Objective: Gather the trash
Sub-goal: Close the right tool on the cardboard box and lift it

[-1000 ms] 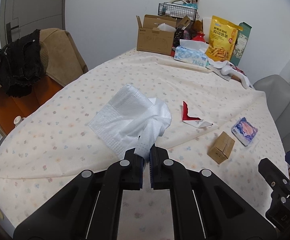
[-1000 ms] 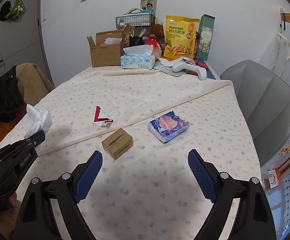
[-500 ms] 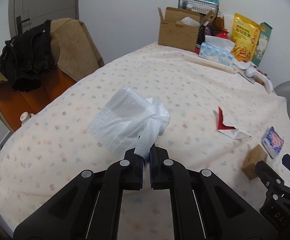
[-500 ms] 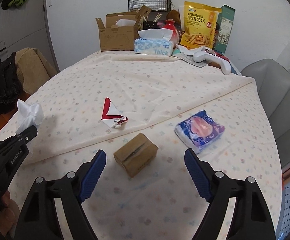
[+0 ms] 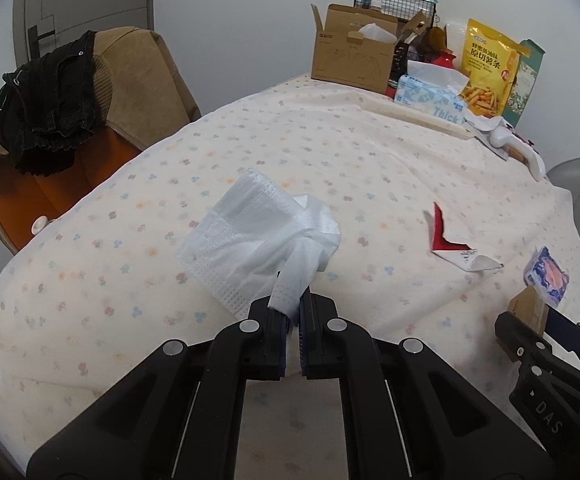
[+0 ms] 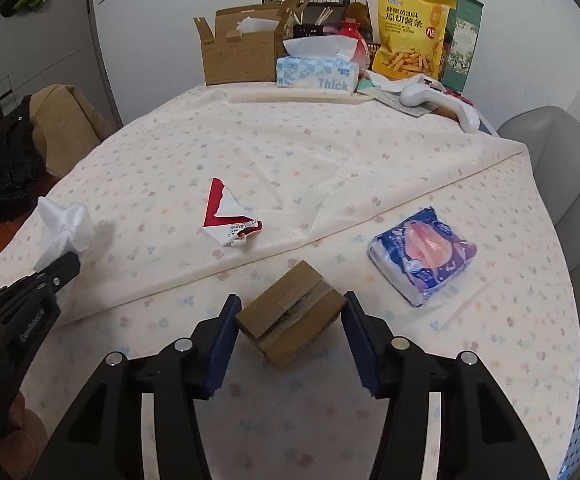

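left gripper (image 5: 293,320): black arms, blue pads, silver screws | right gripper (image 6: 290,334): same

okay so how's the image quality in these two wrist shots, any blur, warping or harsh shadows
Left wrist view: fisheye bends the table edge; black corners; white tissue in the left gripper is sharp. Right wrist view: same warping; soft even light, faint shadows; small cardboard box between the closing right gripper is crisp.

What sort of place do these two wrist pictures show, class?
Probably a room in a home: a table under a floral-dotted cream tablecloth, a yellow snack bag and blue-white tissue box against the wall, and a brown upholstered chair with black clothing.
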A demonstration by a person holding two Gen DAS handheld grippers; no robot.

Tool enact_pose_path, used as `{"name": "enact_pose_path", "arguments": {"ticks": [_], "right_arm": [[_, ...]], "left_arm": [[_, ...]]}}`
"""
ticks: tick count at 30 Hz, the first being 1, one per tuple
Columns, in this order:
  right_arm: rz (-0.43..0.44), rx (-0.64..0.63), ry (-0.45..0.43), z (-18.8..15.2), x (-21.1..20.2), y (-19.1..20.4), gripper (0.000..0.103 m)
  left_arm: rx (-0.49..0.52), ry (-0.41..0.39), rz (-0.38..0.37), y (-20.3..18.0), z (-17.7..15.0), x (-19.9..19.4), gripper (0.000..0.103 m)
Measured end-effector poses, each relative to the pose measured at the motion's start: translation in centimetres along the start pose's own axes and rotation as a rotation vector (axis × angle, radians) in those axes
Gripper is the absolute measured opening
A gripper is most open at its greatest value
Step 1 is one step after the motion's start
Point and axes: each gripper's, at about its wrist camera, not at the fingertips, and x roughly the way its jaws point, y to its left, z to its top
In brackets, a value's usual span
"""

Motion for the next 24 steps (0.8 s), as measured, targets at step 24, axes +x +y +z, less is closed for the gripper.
{"name": "enact_pose_path", "arguments": {"ticks": [24], "right_arm": [[-0.122,0.153,-0.180,-4.3,-13.3,-10.3,0.051]], "left_arm": [[0.142,-0.105,-0.149,-10.5,-2.5,-9.2,0.006]]}}
